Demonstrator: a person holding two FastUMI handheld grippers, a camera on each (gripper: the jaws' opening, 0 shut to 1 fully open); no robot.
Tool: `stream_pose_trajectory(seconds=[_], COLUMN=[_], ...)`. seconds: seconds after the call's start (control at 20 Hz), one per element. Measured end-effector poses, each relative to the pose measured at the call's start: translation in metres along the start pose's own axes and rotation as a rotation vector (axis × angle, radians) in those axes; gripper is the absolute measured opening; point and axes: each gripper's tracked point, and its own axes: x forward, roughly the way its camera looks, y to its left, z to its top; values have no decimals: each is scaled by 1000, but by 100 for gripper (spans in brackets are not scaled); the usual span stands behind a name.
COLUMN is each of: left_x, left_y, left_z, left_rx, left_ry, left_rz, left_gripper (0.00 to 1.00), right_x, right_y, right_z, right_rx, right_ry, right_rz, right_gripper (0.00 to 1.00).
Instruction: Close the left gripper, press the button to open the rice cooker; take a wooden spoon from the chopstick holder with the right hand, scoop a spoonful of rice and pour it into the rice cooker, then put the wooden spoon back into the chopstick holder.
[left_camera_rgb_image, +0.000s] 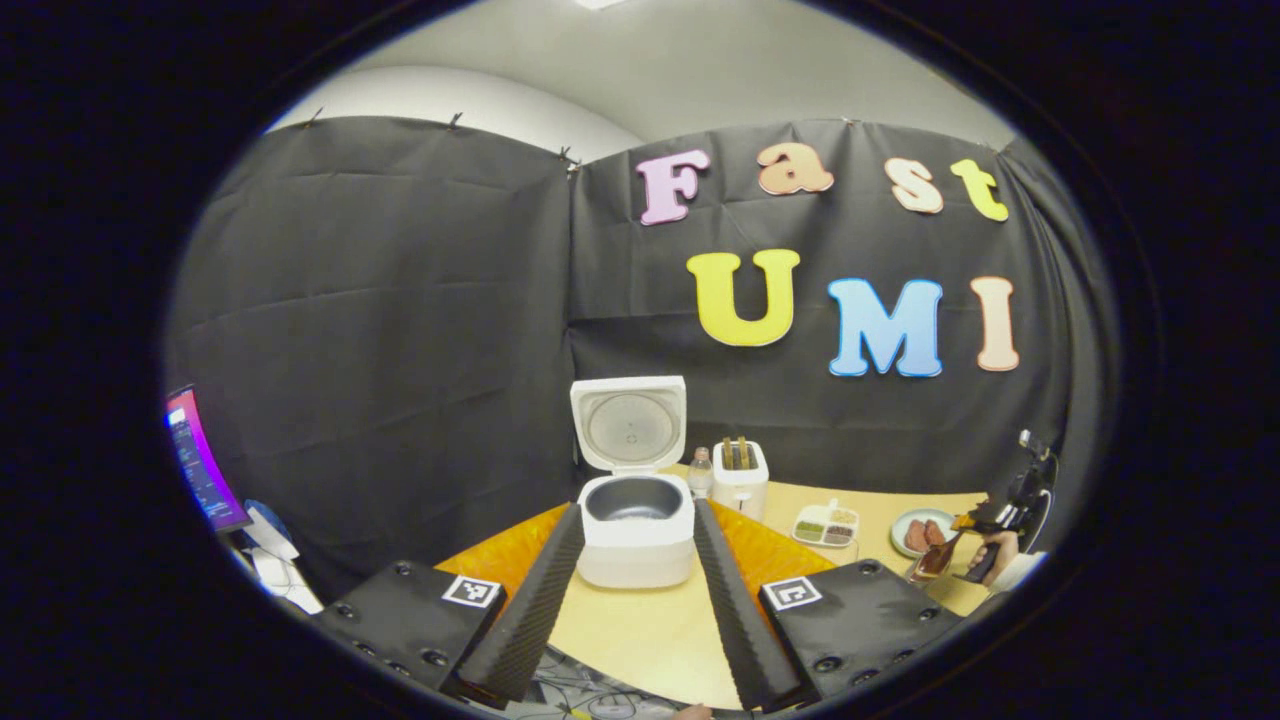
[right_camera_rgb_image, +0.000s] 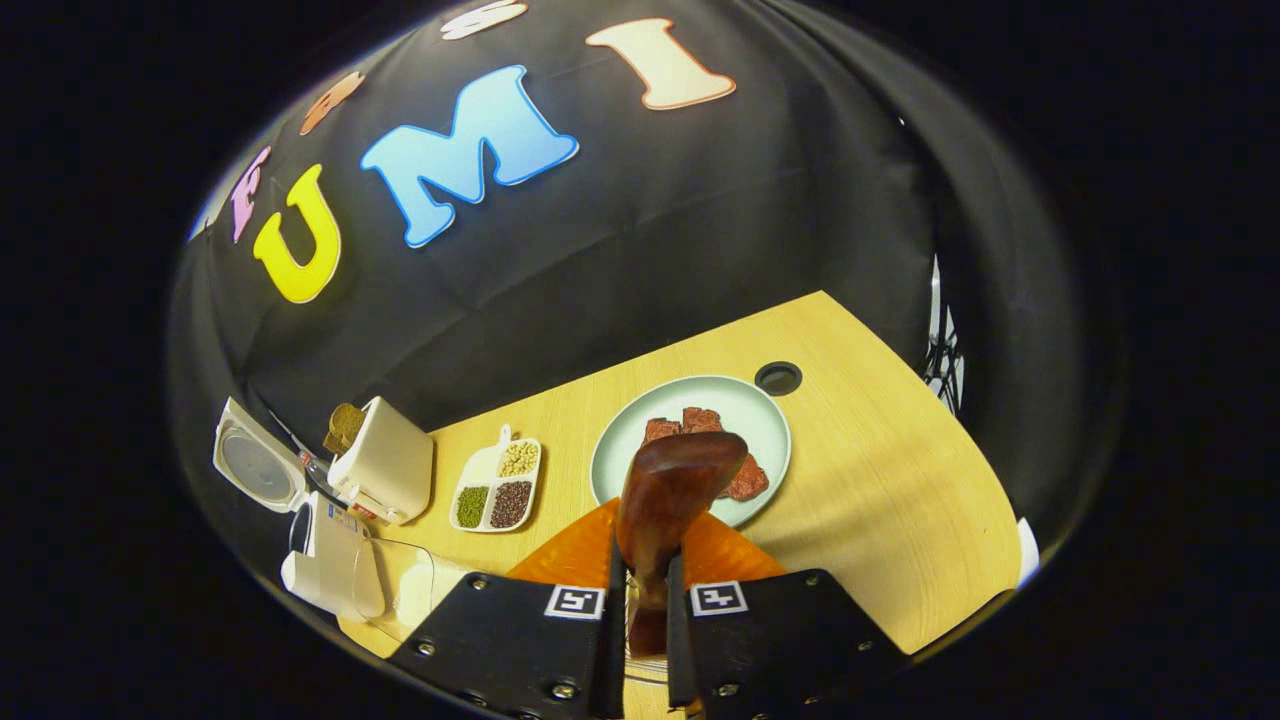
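Observation:
The white rice cooker (left_camera_rgb_image: 637, 545) stands open on the table, its lid (left_camera_rgb_image: 628, 425) upright and its grey pot empty. My left gripper (left_camera_rgb_image: 636, 512) is open just in front of it, a finger on each side, nothing between them. In the right gripper view my right gripper (right_camera_rgb_image: 645, 575) is shut on the handle of a dark wooden spoon (right_camera_rgb_image: 672, 485), whose bowl points up over the plate (right_camera_rgb_image: 620, 450). The left gripper view has that right gripper (left_camera_rgb_image: 1000, 520) far right, a hand holding it, with the spoon (left_camera_rgb_image: 937, 558) hanging down. The cooker (right_camera_rgb_image: 330, 560) lies far left.
A white toaster (left_camera_rgb_image: 740, 478) and a small bottle (left_camera_rgb_image: 702, 470) stand right of the cooker. A divided dish of grains (right_camera_rgb_image: 498, 485) lies beside the green plate with red meat pieces. A clear cup-like container (right_camera_rgb_image: 400, 585) sits near the cooker. A cable hole (right_camera_rgb_image: 778, 377) marks the table.

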Motion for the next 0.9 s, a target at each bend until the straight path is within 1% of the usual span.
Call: stream_pose_trajectory(seconds=[0.05, 0.1, 0.2, 0.25, 0.35, 0.4, 0.45, 0.5, 0.55, 0.6, 0.65, 0.7, 0.75, 0.8, 0.85, 0.9], left_x=[1, 2, 2, 3, 6, 10, 11, 14, 16, 19, 22, 24, 25, 28, 31, 38], left_y=[-1, -4, -9, -11, -14, -17, -18, -22, -25, -26, -25, -24, -24, -22, -23, -19], left_z=[0, -1, 0, 0, 4, 7, 6, 12, 12, 18, 23, 29, 33, 39, 46, 44], left_rx=[-1, -9, -19, -16, 1, 7, 9, -6, -19, -25, -26, -30, -33, -34, -35, -34], left_ry=[1, 7, 4, 1, -21, -30, -31, -47, -49, -62, -74, -89, -100, -121, -152, -142], left_rz=[2, 0, -4, -7, -10, -17, -20, -29, -39, -47, -53, -60, -68, -84, -106, -107], left_gripper=[86, 82, 75, 75, 75, 75, 75, 75, 75, 76, 78, 80, 78, 76, 75, 74], right_x=[3, 2, -1, -3, -8, -13, -19, -25, -34, -42, -51, -64, -76, -85, -99, -117], right_y=[-2, -8, -12, -14, -21, -23, -24, -28, -33, -36, -38, -37, -35, -36, -28, -16], right_z=[-4, -7, -7, -2, 5, 2, 2, 0, -2, -2, 0, 1, 5, 11, 14, 12], right_rx=[16, 22, 32, 40, 56, 58, 44, 28, 12, 4, 3, 7, 5, -5, -22, -55], right_ry=[7, 10, 12, 0, -17, -5, 3, 9, 15, 7, -8, -26, -60, -99, -111, -109], right_rz=[3, -4, 8, 7, -2, -3, 7, -2, -18, -31, -44, -51, -58, -83, -80, -56], right_gripper=[17, 18, 19, 19, 23, 36, 40, 51, 58, 70, 75, 69, 77, 78, 81, 88])
